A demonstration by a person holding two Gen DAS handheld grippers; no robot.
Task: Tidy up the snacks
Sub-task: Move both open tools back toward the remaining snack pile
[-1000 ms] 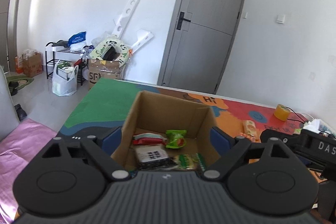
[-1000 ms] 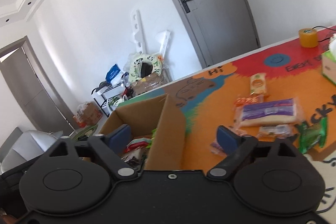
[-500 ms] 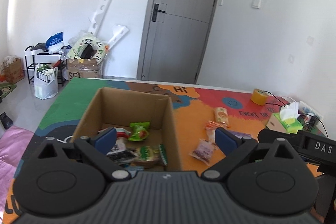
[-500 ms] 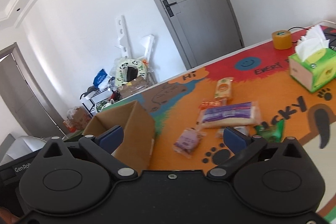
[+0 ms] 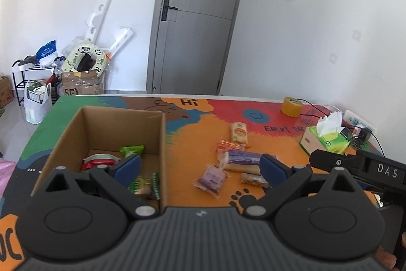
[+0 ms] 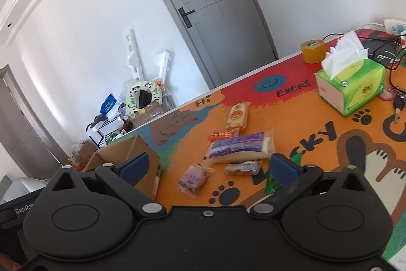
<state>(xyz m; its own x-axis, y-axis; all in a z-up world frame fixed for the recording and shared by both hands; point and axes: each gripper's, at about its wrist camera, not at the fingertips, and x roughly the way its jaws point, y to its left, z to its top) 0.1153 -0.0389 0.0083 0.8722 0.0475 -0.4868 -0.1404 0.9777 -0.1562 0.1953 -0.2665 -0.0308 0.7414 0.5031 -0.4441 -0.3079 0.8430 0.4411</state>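
Observation:
An open cardboard box (image 5: 76,130) (image 6: 148,161) stands on the colourful table mat and holds several snack packets, among them a green one (image 5: 132,150) and a red one (image 5: 97,161). To its right lie loose snacks: a small purple packet (image 5: 212,179) (image 6: 194,178), a long purple pack (image 5: 241,160) (image 6: 239,147), an orange packet (image 5: 227,145) (image 6: 222,136), a tan packet (image 5: 238,132) (image 6: 237,116), a brown packet (image 6: 242,167), a green packet (image 6: 271,182). My left gripper (image 5: 200,168) is open and empty above the box's right wall. My right gripper (image 6: 206,166) is open and empty above the loose snacks.
A green tissue box (image 6: 351,86) (image 5: 326,139) and a tape roll (image 6: 313,51) (image 5: 291,106) stand at the table's far right, with cables, keys (image 6: 398,103) and a power strip (image 6: 395,26). Clutter and a rack (image 5: 33,75) stand by the wall beyond.
Both grippers have swung right, away from the box toward the loose snacks. The box has shifted left in both views. Both stay open and empty.

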